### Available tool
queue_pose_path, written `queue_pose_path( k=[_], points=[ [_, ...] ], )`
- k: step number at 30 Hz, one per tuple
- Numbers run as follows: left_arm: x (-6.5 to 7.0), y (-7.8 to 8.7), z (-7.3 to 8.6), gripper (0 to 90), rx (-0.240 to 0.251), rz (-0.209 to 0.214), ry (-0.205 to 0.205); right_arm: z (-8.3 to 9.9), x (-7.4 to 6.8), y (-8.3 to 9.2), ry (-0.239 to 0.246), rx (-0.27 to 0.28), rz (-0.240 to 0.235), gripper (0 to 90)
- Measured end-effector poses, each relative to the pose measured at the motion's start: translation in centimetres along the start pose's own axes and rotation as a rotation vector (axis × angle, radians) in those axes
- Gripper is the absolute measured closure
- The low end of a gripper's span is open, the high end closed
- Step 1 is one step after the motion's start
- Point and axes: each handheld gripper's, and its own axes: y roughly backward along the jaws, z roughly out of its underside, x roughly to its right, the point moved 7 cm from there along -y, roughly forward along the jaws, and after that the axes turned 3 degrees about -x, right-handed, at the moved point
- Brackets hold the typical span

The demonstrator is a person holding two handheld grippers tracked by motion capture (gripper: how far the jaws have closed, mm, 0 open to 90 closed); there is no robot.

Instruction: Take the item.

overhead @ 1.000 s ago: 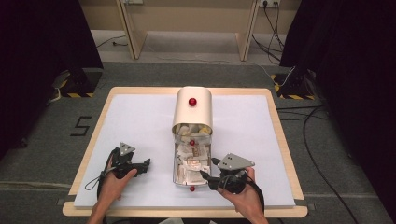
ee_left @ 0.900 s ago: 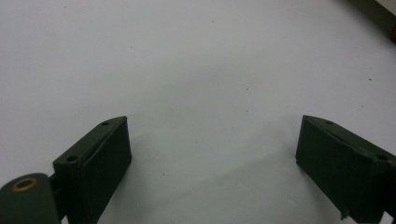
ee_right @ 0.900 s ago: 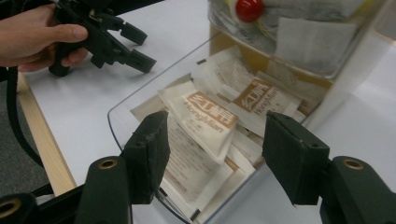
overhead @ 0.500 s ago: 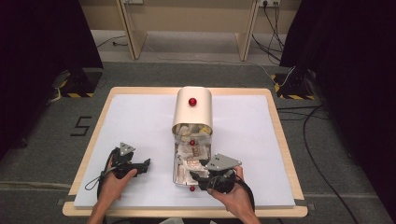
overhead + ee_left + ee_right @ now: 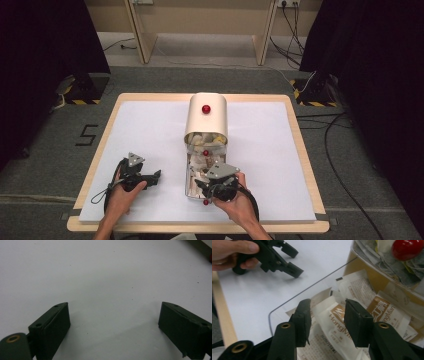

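- Hovering over the near end of the clear tray (image 5: 190, 187), the right tool (image 5: 201, 186) is pointing down at a white-and-brown sachet (image 5: 333, 322); in the right gripper view that sachet is lying between the jaws, w/ a gap showing on each side.
- The jaws have just been closing, but are standing part-open, not yet pressing on the packet.
- More sachets are lying loose in the tray, which is sitting mid-tabletop (image 5: 150, 130), its far end running under a cream dome cover (image 5: 206, 120) w/ a red knob (image 5: 205, 109).
- A 2nd red knob (image 5: 407, 248) is showing at the top right of the right gripper view, above grey tea bags.
- The left tool (image 5: 155, 176) is resting on the white surface, well left of the tray, jaws wide apart w/ nothing between them.
- A hand (image 5: 120, 197) is holding it from below.
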Motion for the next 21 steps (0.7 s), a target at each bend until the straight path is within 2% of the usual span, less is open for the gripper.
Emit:
queue_pose_path(
  k=[2,3,5,10,11,16,21],
  points=[
    [0.0,0.0,0.0,9.4,0.0,0.0,0.0,0.0,0.3,-0.2,0.01,-0.002,0.019,64.0],
    [0.0,0.0,0.0,9.4,0.0,0.0,0.0,0.0,0.3,-0.2,0.01,-0.002,0.019,64.0],
    [0.0,0.0,0.0,9.4,0.0,0.0,-0.001,0.1,0.9,-0.1,0.037,-0.01,0.047,75.4],
    [0.0,0.0,0.0,9.3,0.0,0.0,0.0,0.5,1.6,0.0,0.052,-0.026,0.07,80.7],
    [0.0,0.0,0.0,9.3,0.0,0.0,0.0,0.6,1.9,0.1,0.057,-0.019,0.077,85.3],
    [0.0,0.0,0.0,9.4,0.0,0.0,0.0,0.0,1.9,0.9,0.075,0.007,0.083,88.9],
    [0.0,0.0,0.0,9.4,-0.001,0.0,0.0,-0.7,1.6,1.8,0.07,0.039,0.07,89.3]
  ],
)
